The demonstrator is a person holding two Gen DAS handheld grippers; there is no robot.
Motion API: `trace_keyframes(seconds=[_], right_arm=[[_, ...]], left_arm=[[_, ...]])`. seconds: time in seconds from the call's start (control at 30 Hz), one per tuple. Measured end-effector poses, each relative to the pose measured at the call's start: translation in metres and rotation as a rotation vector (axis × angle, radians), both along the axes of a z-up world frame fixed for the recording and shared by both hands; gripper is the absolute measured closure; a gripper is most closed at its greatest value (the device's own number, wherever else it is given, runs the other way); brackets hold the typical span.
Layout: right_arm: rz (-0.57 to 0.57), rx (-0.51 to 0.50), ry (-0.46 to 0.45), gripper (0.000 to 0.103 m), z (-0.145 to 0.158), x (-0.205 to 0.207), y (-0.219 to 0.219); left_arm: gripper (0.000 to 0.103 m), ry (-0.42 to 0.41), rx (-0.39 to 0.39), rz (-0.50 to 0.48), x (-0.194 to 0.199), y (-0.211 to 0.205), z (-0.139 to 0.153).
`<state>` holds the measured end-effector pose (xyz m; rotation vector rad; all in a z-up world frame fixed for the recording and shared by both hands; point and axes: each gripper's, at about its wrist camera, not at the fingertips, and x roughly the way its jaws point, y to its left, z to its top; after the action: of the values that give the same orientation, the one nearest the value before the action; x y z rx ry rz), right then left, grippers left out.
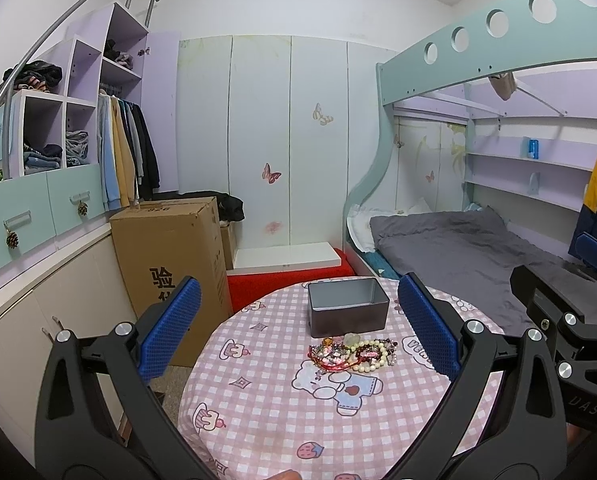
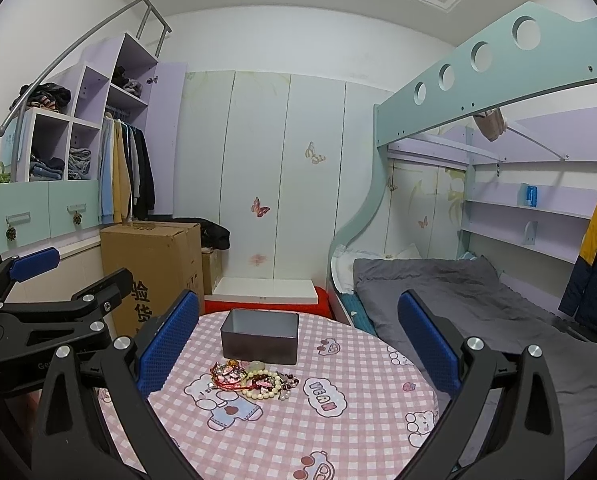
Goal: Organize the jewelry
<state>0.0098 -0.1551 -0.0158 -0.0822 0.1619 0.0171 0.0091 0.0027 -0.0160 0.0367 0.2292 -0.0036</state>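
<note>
Holding both tools above a round table (image 1: 378, 432) covered in pink checked cloth with cartoon bears, I have my left gripper (image 1: 298, 328) spread wide, its blue pads (image 1: 169, 326) well apart and nothing between them. My right gripper (image 2: 298, 344) is just as wide, its blue pads (image 2: 428, 342) apart and empty too.

Between the left pads I see the jewelry pile (image 1: 352, 354) lying near the middle of the cloth: a tangle of cream bead strands, dark red beads, red cord and small glittery charms. The heap stretches side to side across my view, longer left to right than front to back, and individual pieces are too knotted to tell apart. It touches the top of a printed bear.

Just behind the pile stands an open grey tin box (image 1: 348, 308), rectangular, its long axis also running left to right, parallel with the heap. Its mouth faces up and the inside looks bare silver-grey. From the right wrist view the box (image 2: 260, 336) and the pile (image 2: 254, 378) sit left of centre, the pile just in front of the box.

Beyond the table are a cardboard carton (image 1: 170, 240), white wardrobe doors with butterfly stickers (image 1: 258, 140), and a bunk bed with grey bedding (image 1: 458, 248) to the right.
</note>
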Motion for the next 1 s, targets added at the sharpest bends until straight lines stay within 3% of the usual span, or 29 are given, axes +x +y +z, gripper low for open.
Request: trace_keyframes(seconds=[0.33,0.63,1.0], right_arm=[[-0.023,-0.032,0.018,0.007,-0.013,0.011,0.003],[-0.016,-0.027,0.094,0.007,-0.029,0.034,0.0],[-0.011,0.044,0.295,0.007,-0.066,0.085,-0.019]], left_arm=[[0.006,0.045,0.003,0.011,0.017,-0.002,-0.008],[0.006,0.099,0.005,0.005,0.042,-0.002,-0.026],[0.006,0.305,0.017,-0.026,0.099,0.0,-0.076]])
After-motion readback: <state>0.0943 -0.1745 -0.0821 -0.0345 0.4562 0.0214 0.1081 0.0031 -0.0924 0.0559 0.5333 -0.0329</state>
